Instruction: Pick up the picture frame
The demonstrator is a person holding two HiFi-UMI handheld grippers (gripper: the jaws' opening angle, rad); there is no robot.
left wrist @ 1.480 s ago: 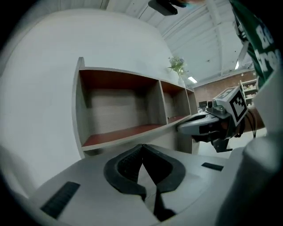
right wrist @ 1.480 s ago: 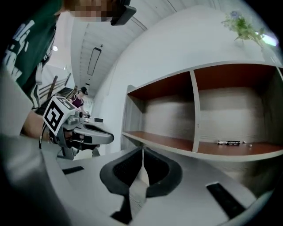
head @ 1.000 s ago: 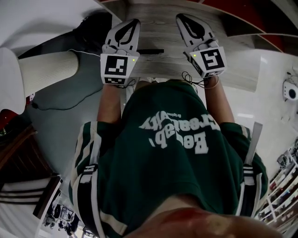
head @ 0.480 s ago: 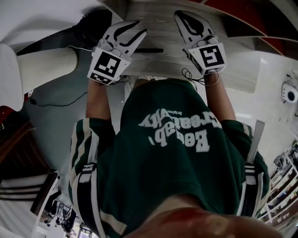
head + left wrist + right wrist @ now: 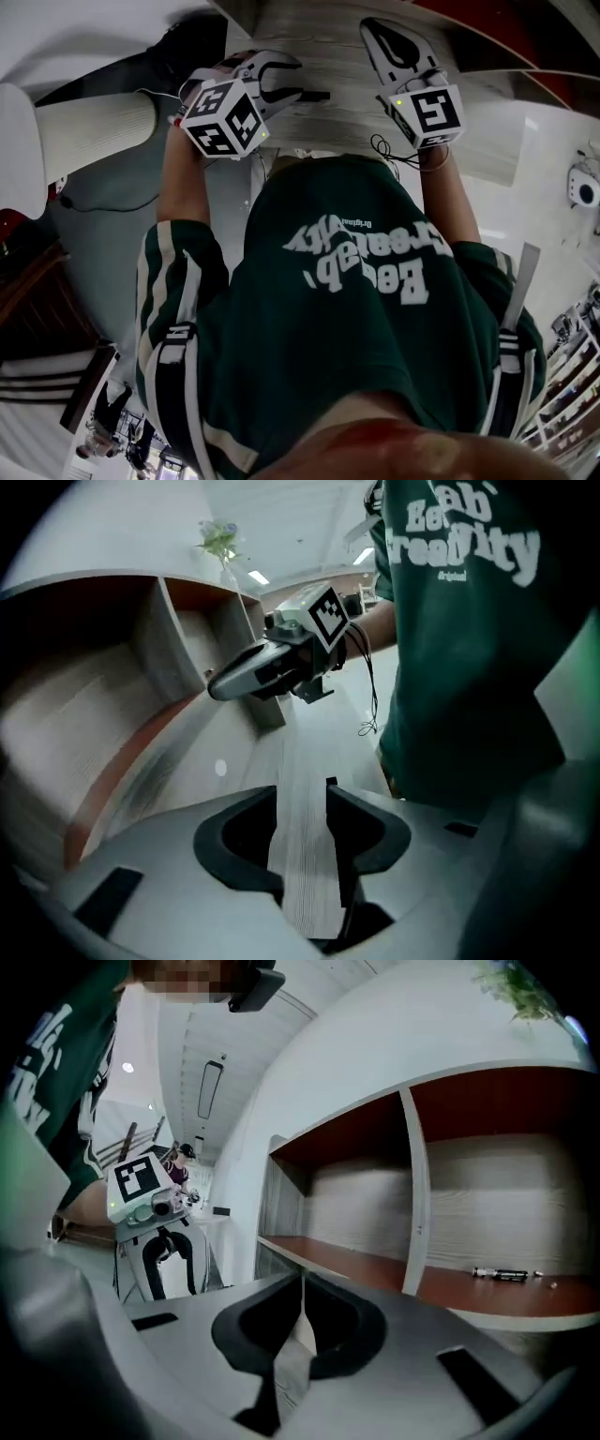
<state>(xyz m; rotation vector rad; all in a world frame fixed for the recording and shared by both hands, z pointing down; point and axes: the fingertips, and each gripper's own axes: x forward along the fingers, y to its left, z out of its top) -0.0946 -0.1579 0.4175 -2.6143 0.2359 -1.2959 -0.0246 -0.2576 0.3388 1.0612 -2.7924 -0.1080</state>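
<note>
A thin dark bar (image 5: 309, 97) lies on the pale wood-grain table (image 5: 478, 141); it looks like the picture frame, seen edge on. My left gripper (image 5: 292, 81) is tilted down over the table with its tips just beside that bar. Its jaws have just been opening and stand open (image 5: 302, 799), with only tabletop between them. A small dark edge (image 5: 331, 782) shows by the right jaw. My right gripper (image 5: 380, 37) hovers level to the right, jaws together (image 5: 302, 1288) and empty.
A shelf unit with red-brown boards (image 5: 412, 1204) stands behind the table; a black pen-like item (image 5: 504, 1275) lies on one shelf. A plant sprig (image 5: 218, 541) tops the unit. A cable (image 5: 384, 155) hangs at the table's near edge. A white seat (image 5: 94, 136) is at left.
The left gripper rolled, tipped downward and swung right towards the dark bar, and its jaws opened. The right gripper barely moved.
</note>
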